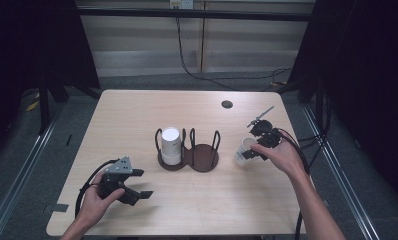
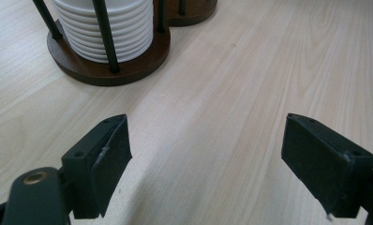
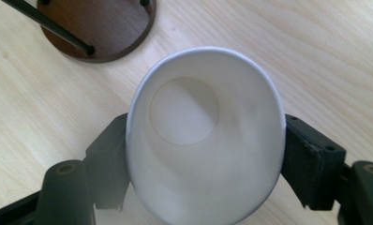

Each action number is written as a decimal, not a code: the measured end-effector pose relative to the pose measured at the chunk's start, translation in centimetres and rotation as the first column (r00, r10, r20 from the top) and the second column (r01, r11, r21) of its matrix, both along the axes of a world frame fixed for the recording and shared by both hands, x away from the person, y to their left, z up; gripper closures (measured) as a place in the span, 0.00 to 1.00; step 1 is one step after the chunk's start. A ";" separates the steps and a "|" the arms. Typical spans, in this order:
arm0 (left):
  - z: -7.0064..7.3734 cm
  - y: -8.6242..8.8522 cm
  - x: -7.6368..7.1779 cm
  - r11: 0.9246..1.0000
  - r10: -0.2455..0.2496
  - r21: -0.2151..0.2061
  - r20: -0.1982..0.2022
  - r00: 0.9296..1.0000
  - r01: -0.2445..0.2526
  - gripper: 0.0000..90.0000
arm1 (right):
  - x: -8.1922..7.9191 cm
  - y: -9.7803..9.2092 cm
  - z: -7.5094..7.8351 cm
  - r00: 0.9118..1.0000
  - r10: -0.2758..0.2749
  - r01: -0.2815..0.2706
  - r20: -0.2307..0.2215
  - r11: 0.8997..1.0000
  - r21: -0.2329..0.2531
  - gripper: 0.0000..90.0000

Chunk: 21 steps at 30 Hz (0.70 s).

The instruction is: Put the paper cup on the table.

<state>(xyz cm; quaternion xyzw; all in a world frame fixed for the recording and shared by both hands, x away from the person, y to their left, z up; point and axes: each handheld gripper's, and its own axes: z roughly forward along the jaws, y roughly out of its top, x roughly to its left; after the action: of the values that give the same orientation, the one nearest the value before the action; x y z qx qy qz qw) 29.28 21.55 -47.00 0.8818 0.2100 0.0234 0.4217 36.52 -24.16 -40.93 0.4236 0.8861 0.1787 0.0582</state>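
Note:
A dark brown two-bay cup holder point(image 1: 203, 159) with black upright rods stands mid-table. Its left bay holds a stack of white paper cups point(image 1: 170, 145), whose ribbed rims show in the left gripper view point(image 2: 110, 35). The right bay point(image 3: 100, 26) stands bare. My right gripper point(image 1: 248, 153) is shut on a single white paper cup point(image 3: 205, 140), squeezed oval between the jaws, just right of the holder. My left gripper point(image 1: 141, 183) rests open near the table's front left, with bare wood between its pads point(image 2: 110, 152).
A small dark round disc point(image 1: 227, 104) lies on the table point(image 1: 137, 115) at the back right. Cables trail from both grippers over the table's edges. Dark curtains and metal rails flank the table.

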 end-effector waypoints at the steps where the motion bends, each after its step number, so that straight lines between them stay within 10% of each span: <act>1: 0.0 0.0 0.0 1.000 0.003 -0.004 -0.002 1.000 -0.003 0.18 | 0.1 0.0 -0.1 1.000 0.000 0.000 -0.002 1.000 -0.005 0.29; 21: -0.1 0.1 0.0 1.000 0.018 0.009 0.006 1.000 -0.018 0.18 | 0.6 1.2 -1.1 1.000 0.008 -0.010 -0.015 0.996 -0.087 0.27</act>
<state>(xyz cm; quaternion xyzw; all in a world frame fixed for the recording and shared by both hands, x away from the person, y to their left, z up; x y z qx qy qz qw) 29.32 21.67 -47.12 0.8817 0.2164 0.0308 0.4182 37.07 -22.91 -42.03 0.4180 0.8954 0.1368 0.0692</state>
